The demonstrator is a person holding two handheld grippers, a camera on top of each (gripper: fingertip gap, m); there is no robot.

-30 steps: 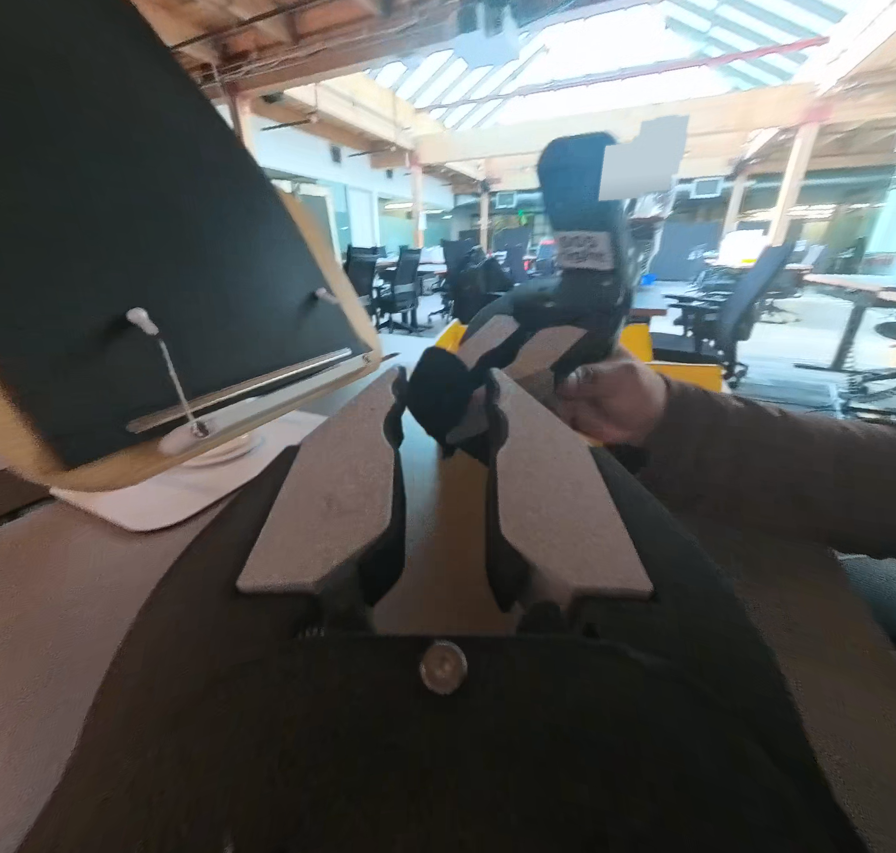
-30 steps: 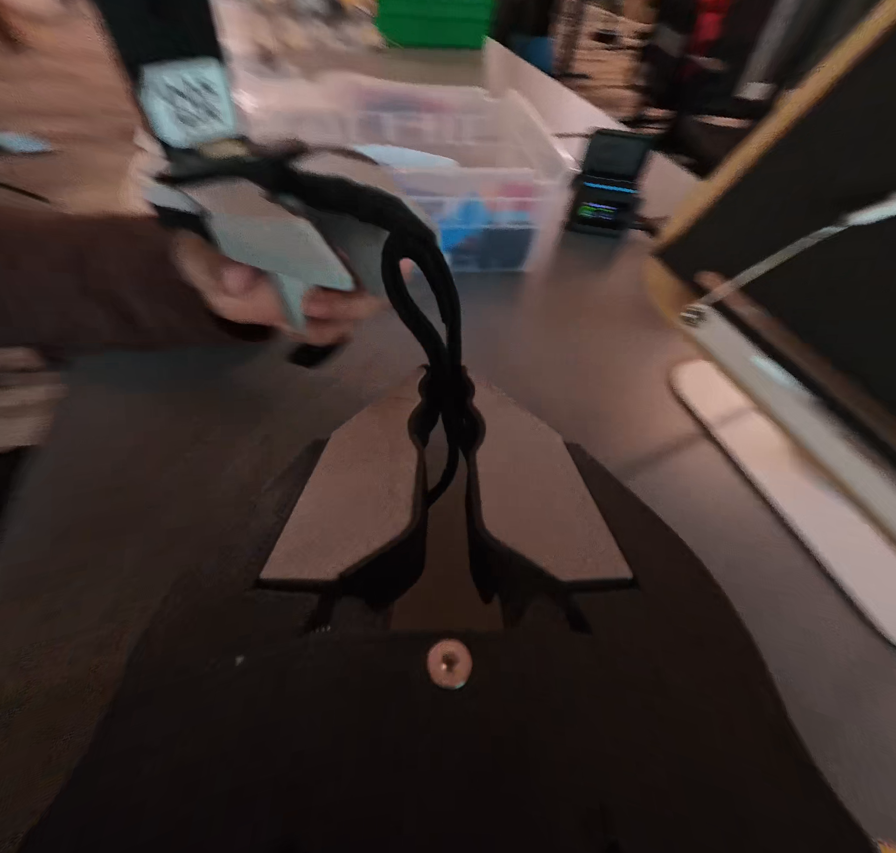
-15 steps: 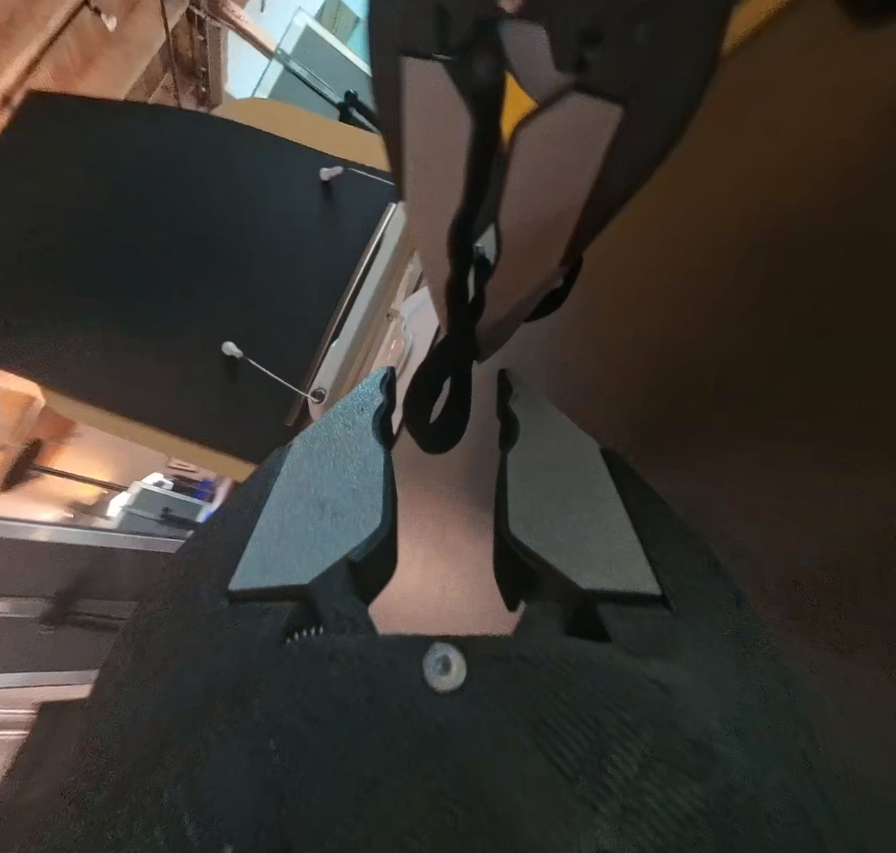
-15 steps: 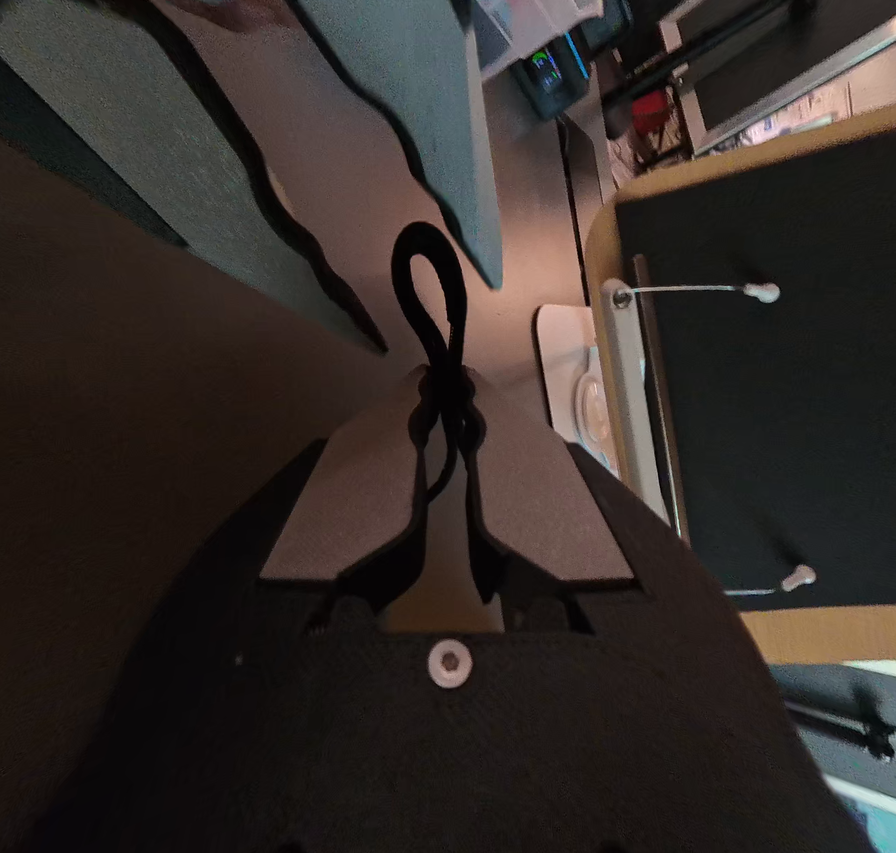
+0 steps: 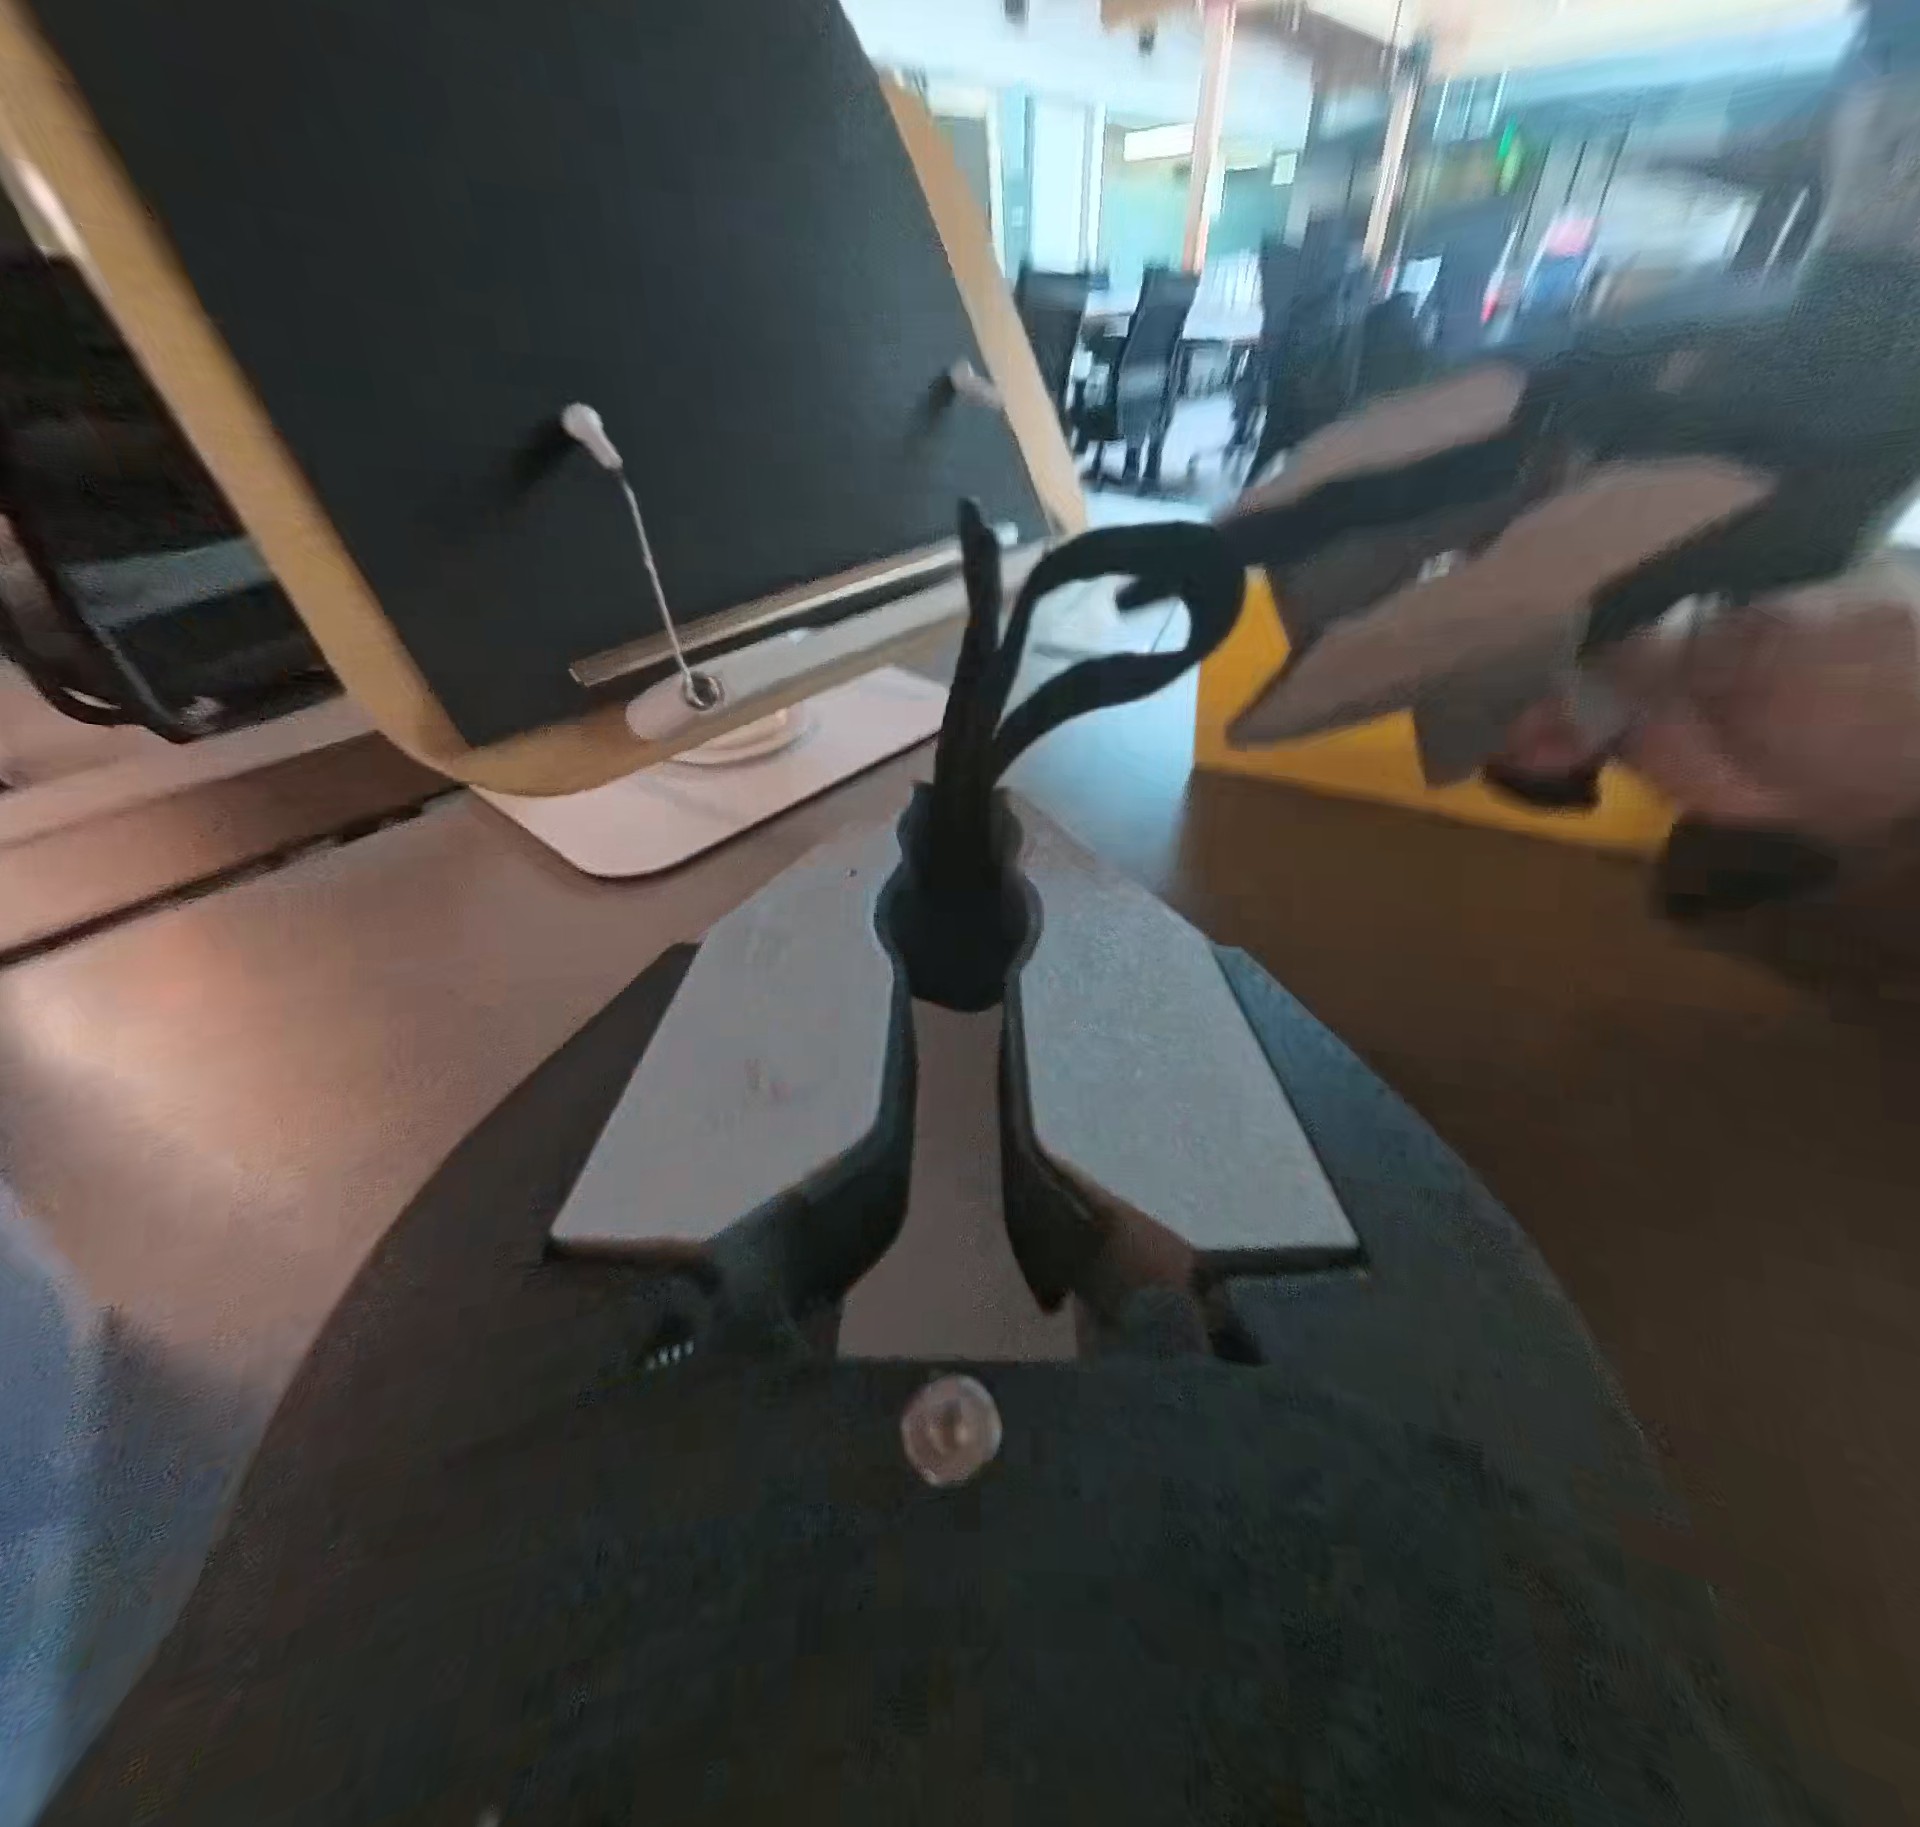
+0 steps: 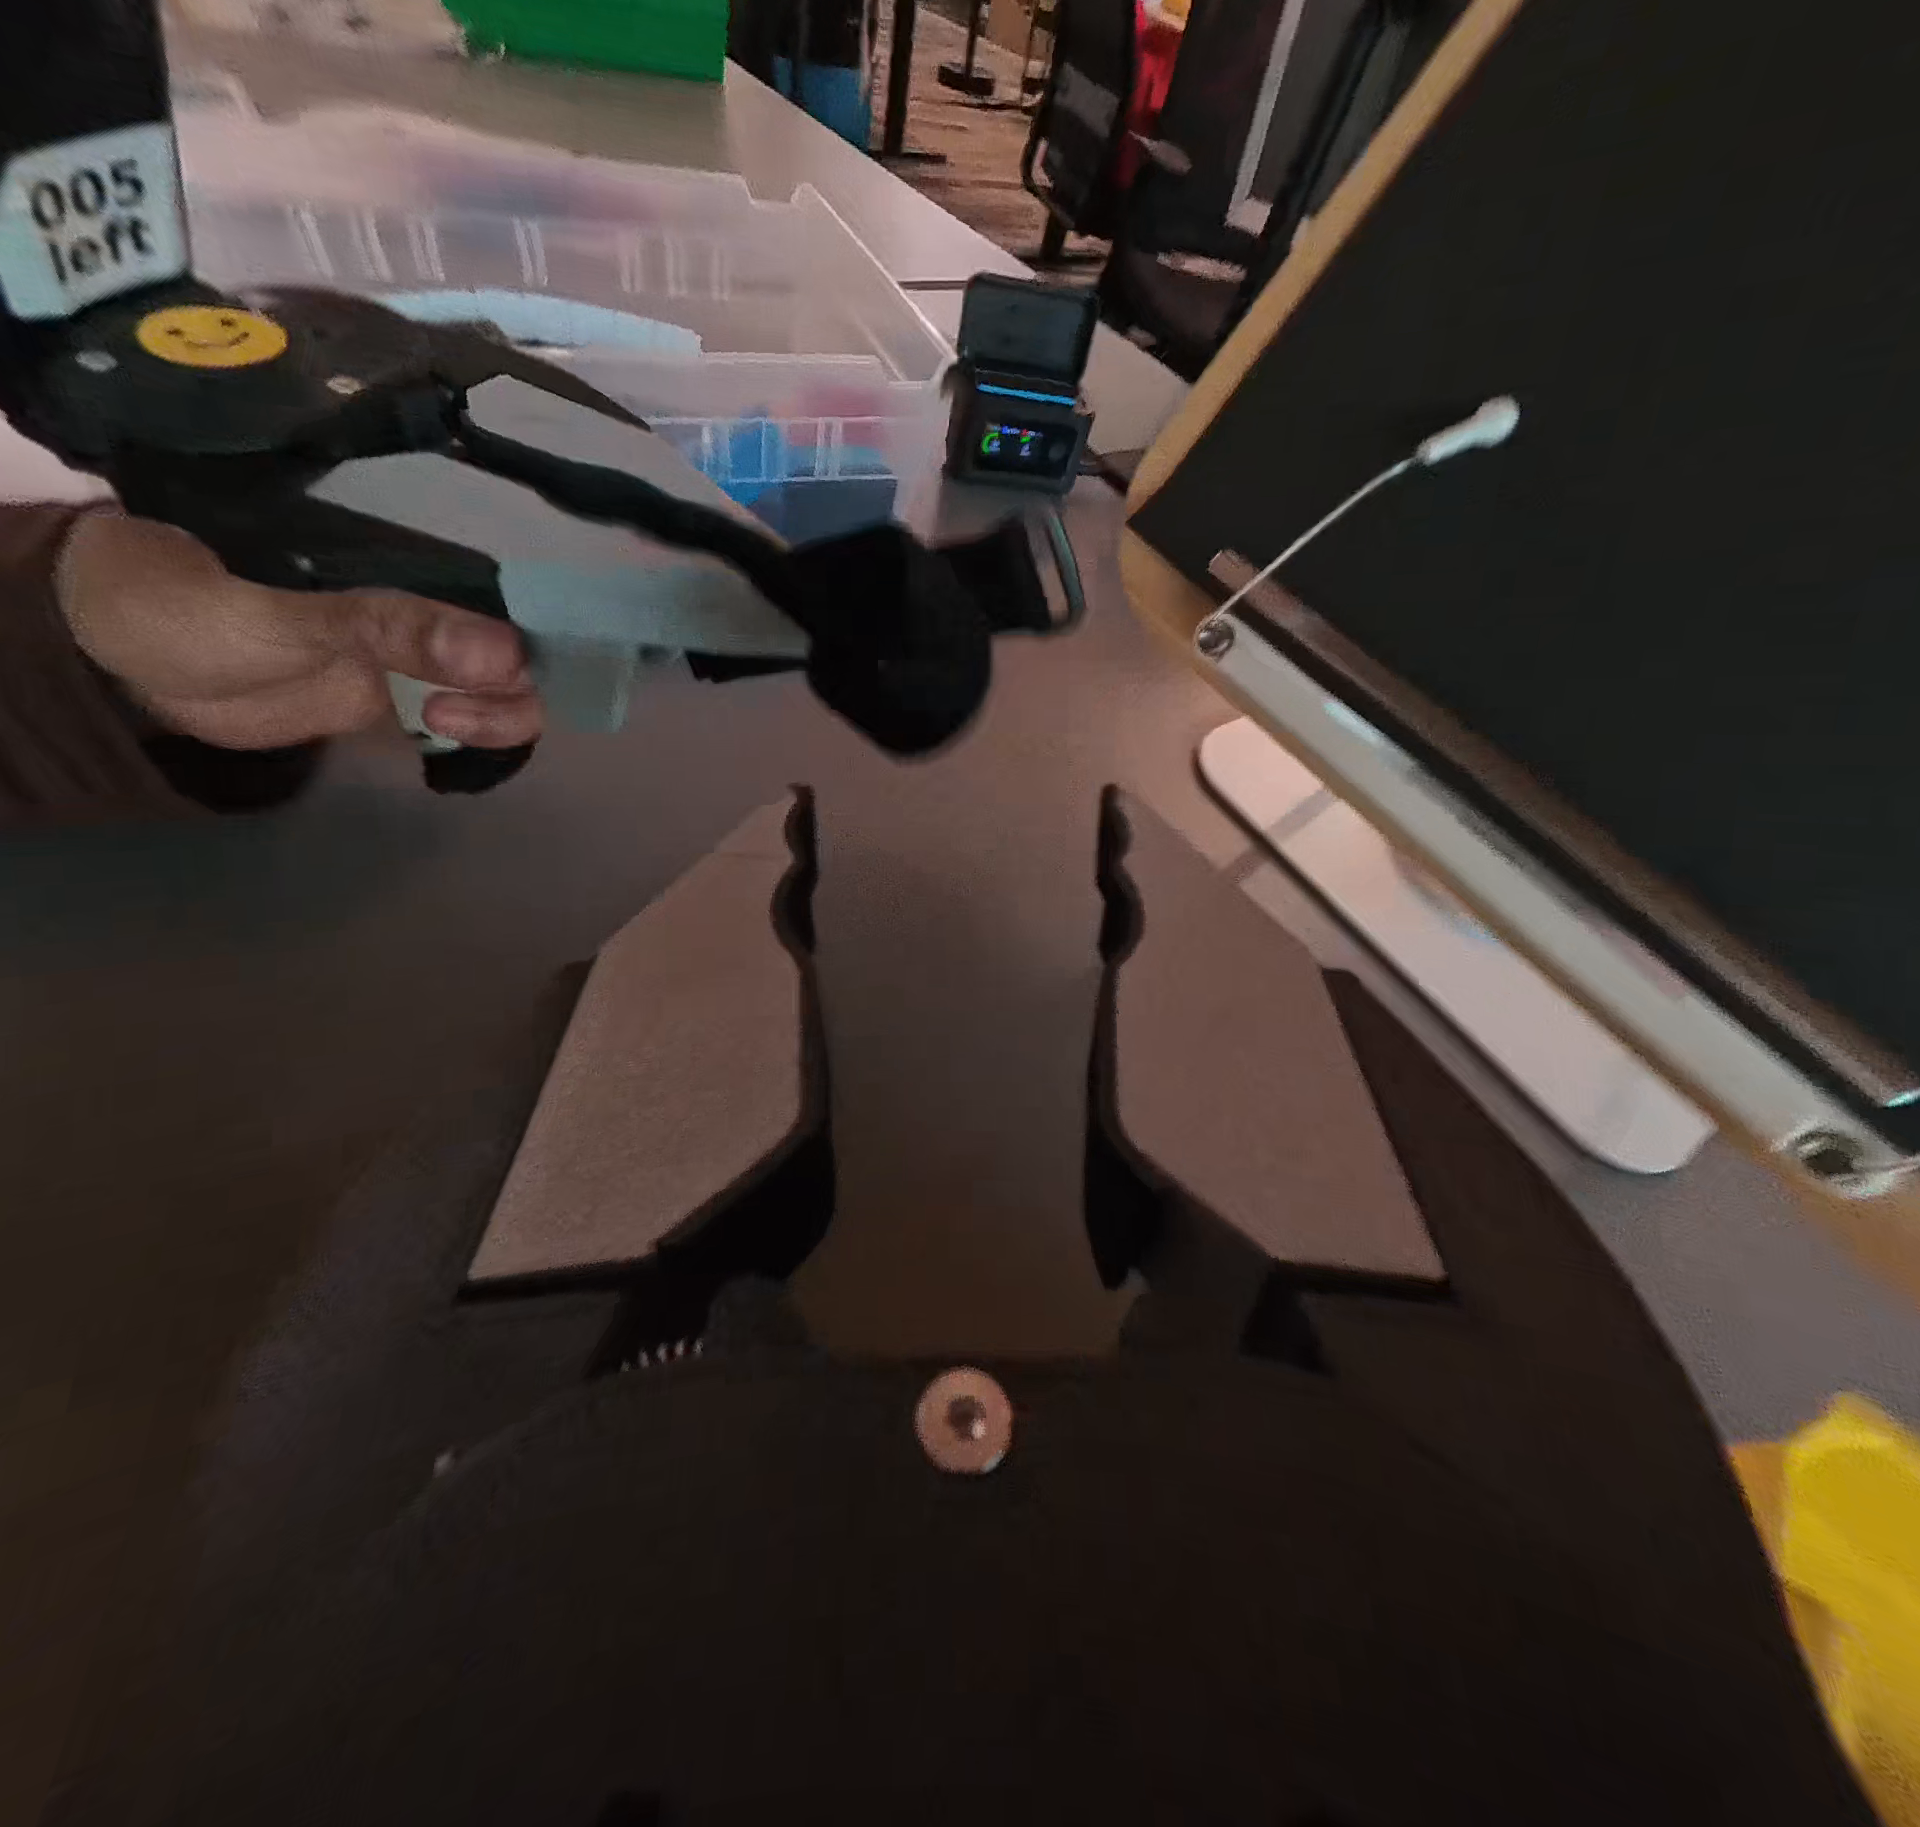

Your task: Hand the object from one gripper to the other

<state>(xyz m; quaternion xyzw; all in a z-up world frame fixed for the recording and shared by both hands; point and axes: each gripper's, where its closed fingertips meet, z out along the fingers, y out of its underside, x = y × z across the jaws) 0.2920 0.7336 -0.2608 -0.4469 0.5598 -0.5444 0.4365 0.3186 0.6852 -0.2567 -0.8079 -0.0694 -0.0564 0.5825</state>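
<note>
Above the brown desk [image 6: 260, 946], the left gripper [image 5: 956, 894] pinches the black looped fabric strap [image 5: 1049, 655] while the right gripper [image 6: 956, 873] hangs nearby with fingers spread, empty; handover looks complete, so next comes carrying it clear.

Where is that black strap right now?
The black strap is pinched in the left gripper, its loop rising toward the open right gripper, above the table beside the black board.
</note>
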